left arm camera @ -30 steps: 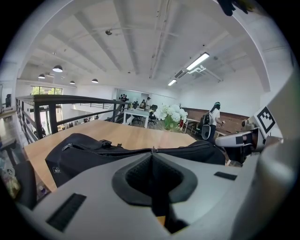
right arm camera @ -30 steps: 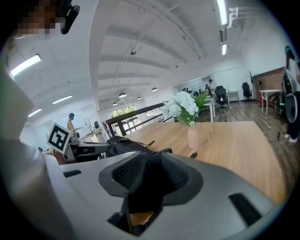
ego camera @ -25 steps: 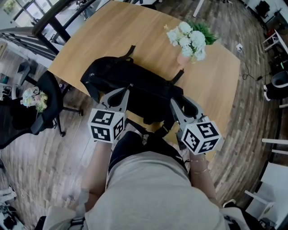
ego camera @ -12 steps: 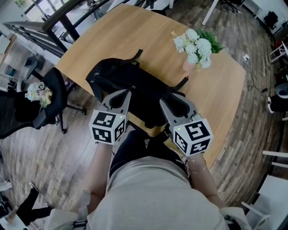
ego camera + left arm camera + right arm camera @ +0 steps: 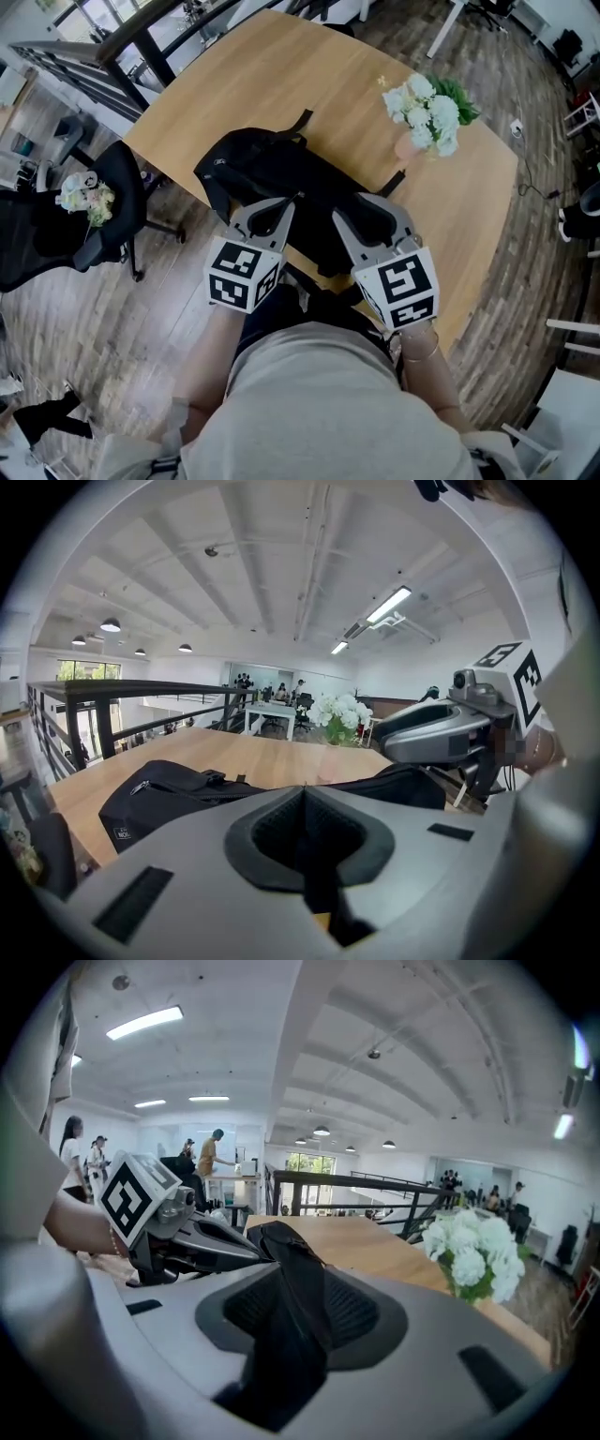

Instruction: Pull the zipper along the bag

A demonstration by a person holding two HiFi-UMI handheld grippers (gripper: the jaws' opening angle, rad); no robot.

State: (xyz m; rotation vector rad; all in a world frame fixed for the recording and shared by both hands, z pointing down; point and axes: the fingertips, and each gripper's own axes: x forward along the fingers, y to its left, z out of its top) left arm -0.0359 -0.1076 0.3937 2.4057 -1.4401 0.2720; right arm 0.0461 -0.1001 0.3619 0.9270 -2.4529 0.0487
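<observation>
**Head view with both gripper views.** A black bag [image 5: 272,178] lies lengthwise on a pale wooden surface [image 5: 281,75], at the edge nearest the person, whose lap is just below the bag in the head view.

- **Left tongs:** The left tongs [image 5: 296,199] are at the bag's near side, about its middle. In the left gripper view their tips meet with no gap. Whether any fabric is pinched there cannot be told.
- **Right tongs:** The right tongs [image 5: 370,211] are just beside them, at the bag's near side toward its right end, and stand wider. In the right gripper view a fold of the bag's black material runs up between the pads and fills the gap, so these tongs hold the bag. Which part of the bag this fold belongs to is not clear.
- **Strap:** A short strap [image 5: 300,120] sticks out from the bag's far side.
- **Flowers:** A vase of white flowers [image 5: 424,112] stands beyond the bag's right end, near it but not touching.
- **Chair:** A black office chair [image 5: 103,220] stands on the floor to the left of the bag, off the surface.
</observation>
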